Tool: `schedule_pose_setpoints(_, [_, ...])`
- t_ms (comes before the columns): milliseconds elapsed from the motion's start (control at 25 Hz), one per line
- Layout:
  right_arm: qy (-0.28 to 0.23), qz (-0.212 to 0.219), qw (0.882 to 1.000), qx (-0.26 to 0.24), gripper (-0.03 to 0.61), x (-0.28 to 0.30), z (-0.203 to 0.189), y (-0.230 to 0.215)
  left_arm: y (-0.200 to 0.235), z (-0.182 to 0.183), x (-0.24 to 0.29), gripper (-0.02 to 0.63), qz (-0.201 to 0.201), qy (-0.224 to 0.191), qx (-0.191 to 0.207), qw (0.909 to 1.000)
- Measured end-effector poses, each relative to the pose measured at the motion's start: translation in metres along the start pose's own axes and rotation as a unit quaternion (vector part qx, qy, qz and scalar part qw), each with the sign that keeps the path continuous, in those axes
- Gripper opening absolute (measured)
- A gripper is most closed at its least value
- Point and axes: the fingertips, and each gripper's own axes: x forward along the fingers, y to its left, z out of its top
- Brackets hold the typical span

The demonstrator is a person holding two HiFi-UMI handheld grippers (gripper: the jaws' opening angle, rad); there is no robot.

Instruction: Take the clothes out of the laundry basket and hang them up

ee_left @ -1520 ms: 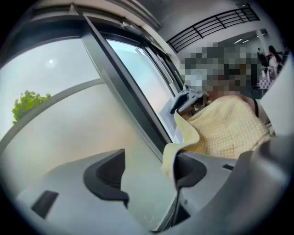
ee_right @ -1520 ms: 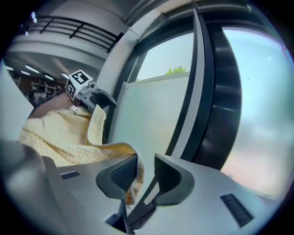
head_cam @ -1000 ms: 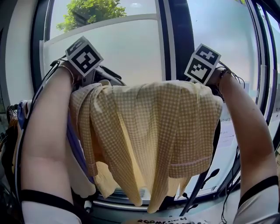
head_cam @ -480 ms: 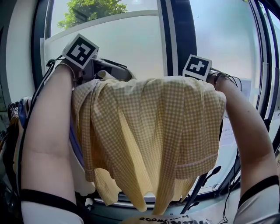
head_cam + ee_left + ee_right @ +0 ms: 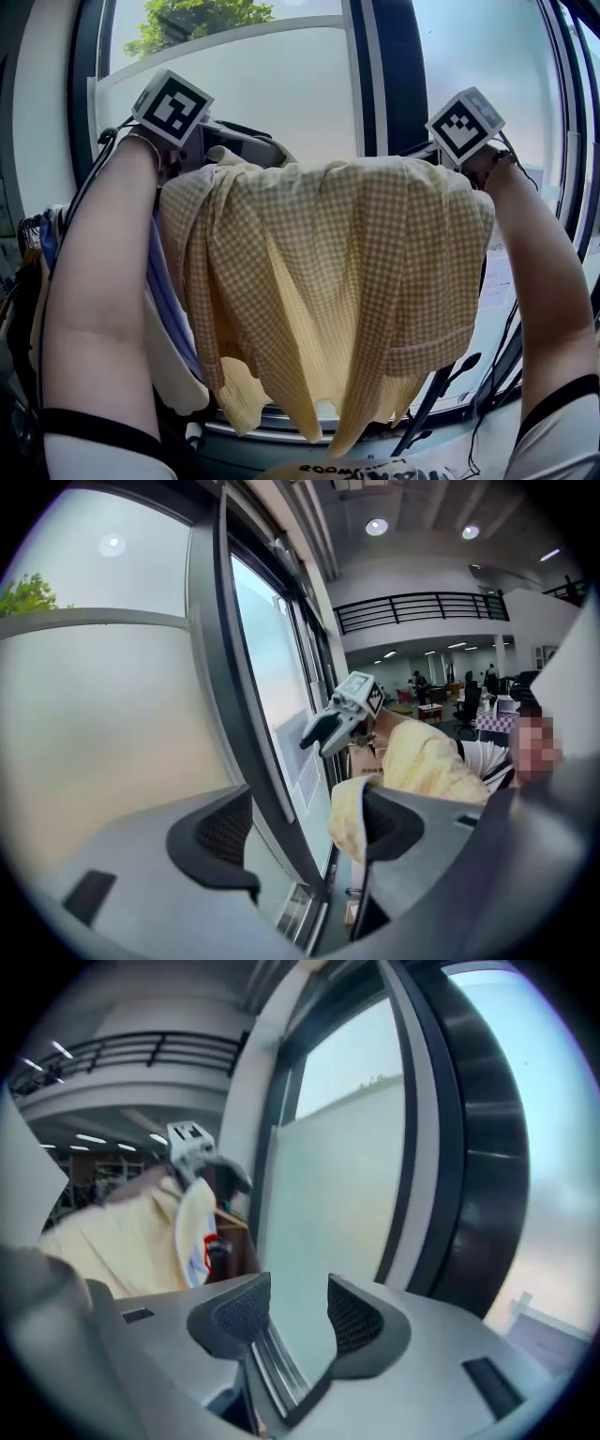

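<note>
Two claws flank a shirt (image 5: 328,281), centre frame.
Left claw (image 5: 300,841) just opened, shirt brushing one pad (image 5: 389,822); right claw (image 5: 291,1312) gapes empty.

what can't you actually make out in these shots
Support under the yellow checked shirt: head view, covered by the shirt itself.
Laundry basket: in no view.
Clothes at far left: head view, mostly behind the left arm, cut by the edge.
Print at the bottom: head view, cut off by the edge.
</note>
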Motion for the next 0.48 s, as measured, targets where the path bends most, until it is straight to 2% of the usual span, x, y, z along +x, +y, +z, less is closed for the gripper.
schedule_pose_setpoints(80, [-0.059,0.054,0.996,0.035,0.198,-0.004,0.038,0.038,-0.001,-0.001,0.001,0.314,-0.002,0.001,-0.002,1.0])
schedule_pose_setpoints(120, [-0.068,0.064,0.995,0.03,0.198,-0.006,0.053,0.053,-0.001,-0.003,0.001,0.314,-0.004,0.002,-0.007,1.0])
schedule_pose_setpoints(200, [-0.065,0.074,0.995,-0.02,0.198,-0.006,0.079,0.08,-0.002,-0.004,0.0,0.314,-0.004,0.001,-0.013,0.9999])
schedule_pose_setpoints(360, [-0.002,0.089,0.987,-0.133,0.198,0.013,0.097,0.125,-0.001,-0.001,0.002,0.314,0.0,-0.006,-0.006,1.0])
schedule_pose_setpoints(480, [0.061,0.075,0.979,-0.181,0.198,0.038,0.093,0.137,-0.003,0.003,0.002,0.313,-0.004,-0.016,-0.004,0.9999])
